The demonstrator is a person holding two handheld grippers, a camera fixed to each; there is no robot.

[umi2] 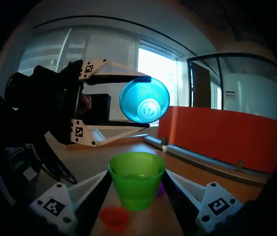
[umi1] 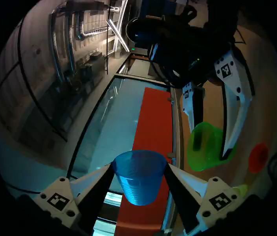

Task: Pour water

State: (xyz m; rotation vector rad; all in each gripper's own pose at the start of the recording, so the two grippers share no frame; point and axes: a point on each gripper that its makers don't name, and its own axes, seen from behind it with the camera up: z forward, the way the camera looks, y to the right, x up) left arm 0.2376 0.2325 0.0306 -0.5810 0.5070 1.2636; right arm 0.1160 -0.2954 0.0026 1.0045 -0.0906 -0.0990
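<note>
Two cups are in play, and the pour itself looks like the step in hand. In the right gripper view the left gripper [umi2: 145,101] holds the blue cup [umi2: 144,100] tipped on its side at 12 o'clock above the green cup [umi2: 136,188], base toward the camera and mouth pointing away. No stream of water can be made out. The green cup seems to hold a little liquid, though that is hard to confirm.

The right gripper [umi2: 137,177] has its fingers set narrowly apart and pressed on either flank of the green cup, upright over the wooden table [umi2: 91,161]. A small orange cup [umi2: 114,217] stands at 7 o'clock of it.

In the left gripper view the left gripper [umi1: 139,173] is likewise clamped on the blue cup [umi1: 139,181]. The right gripper [umi1: 211,147] and the green cup [umi1: 207,151] sit at 2 o'clock, apart from it.

My guess is that the next move calls for keeping the blue rim over the green mouth, then rolling the blue cup back upright once it is empty.
</note>
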